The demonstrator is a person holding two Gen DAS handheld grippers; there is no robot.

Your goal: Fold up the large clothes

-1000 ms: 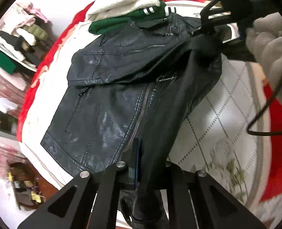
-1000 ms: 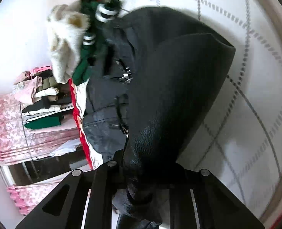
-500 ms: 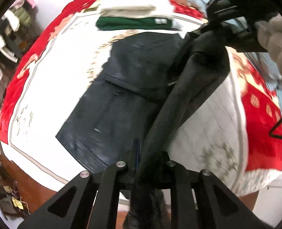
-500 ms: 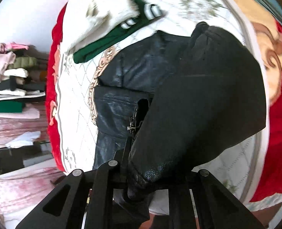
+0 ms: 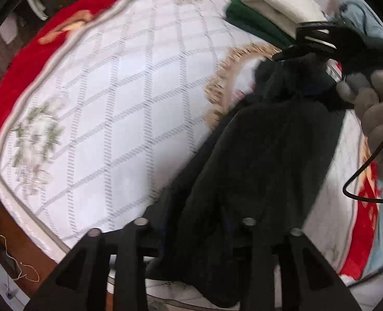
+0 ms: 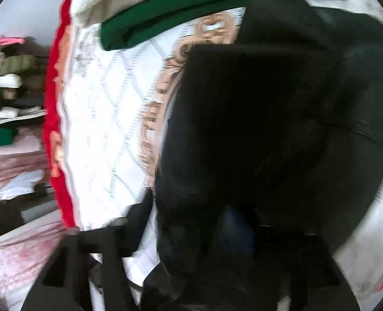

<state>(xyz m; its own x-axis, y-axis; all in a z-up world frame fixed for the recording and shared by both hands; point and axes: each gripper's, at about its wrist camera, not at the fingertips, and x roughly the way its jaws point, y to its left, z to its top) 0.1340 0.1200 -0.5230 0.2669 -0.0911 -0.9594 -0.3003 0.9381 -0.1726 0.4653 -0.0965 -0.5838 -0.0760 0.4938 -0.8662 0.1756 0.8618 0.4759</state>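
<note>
While both jaws are just opening, the left gripper (image 5: 191,233) & right gripper (image 6: 191,235) are letting go of the black jacket (image 5: 264,160), which is lying between them on the white quilt (image 5: 118,108). Risk: stiff leather's springing back, undoing the fold.

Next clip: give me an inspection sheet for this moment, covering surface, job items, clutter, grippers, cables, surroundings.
Surface: white quilted bedspread with grey lattice and a red border.
Job's things: black jacket bunched up, running between both hand-held grippers.
Clutter: folded green garment under a folded cream one, at the far edge of the bedspread.
Grippers: left hand-held gripper and right hand-held gripper have both just been opening; jacket fabric lies between the jaws of each; picture is blurred, so grip is uncertain.
Cables: black cable looping below a gloved hand.
Surroundings: stacked folded clothes beside pink patterned fabric.
</note>
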